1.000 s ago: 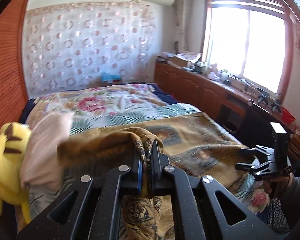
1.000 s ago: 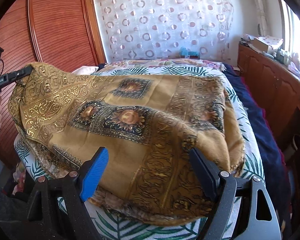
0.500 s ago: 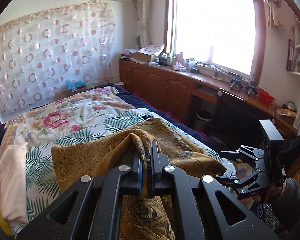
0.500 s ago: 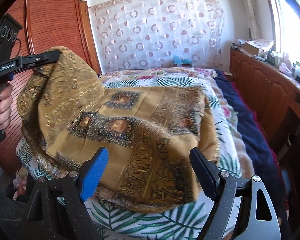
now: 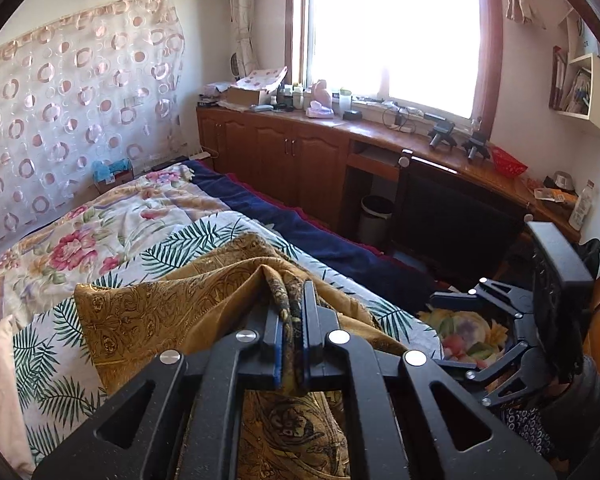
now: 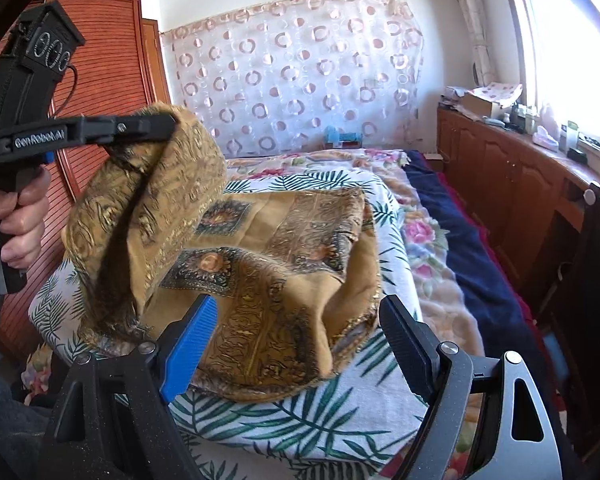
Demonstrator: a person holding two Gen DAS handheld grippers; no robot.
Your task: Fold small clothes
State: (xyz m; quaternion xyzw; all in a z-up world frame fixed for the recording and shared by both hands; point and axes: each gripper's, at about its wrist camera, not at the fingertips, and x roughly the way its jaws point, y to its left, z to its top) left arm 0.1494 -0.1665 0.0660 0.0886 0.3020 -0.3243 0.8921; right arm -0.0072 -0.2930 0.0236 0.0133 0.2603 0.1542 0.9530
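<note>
A golden-brown patterned cloth [image 6: 284, 264] lies on the bed, its left part lifted and folded over toward the right. My left gripper [image 5: 291, 320] is shut on a bunched edge of the cloth [image 5: 172, 312] and holds it above the bed; it also shows in the right wrist view [image 6: 156, 128] at the upper left. My right gripper [image 6: 296, 332] is open and empty, just in front of the cloth's near edge. It shows in the left wrist view [image 5: 456, 332] at the right, off the bed's side.
The bed has a palm-leaf sheet [image 6: 300, 424], a floral quilt [image 5: 100, 224] and a dark blue blanket [image 6: 468, 256] along its right side. Wooden cabinets and a desk [image 5: 300, 152] run under the window. A reddish wardrobe [image 6: 108, 60] stands to the left.
My left gripper has lifted the cloth's edge and carried it over toward the right, so the cloth doubles over itself. My right gripper has stayed open near the front edge.
</note>
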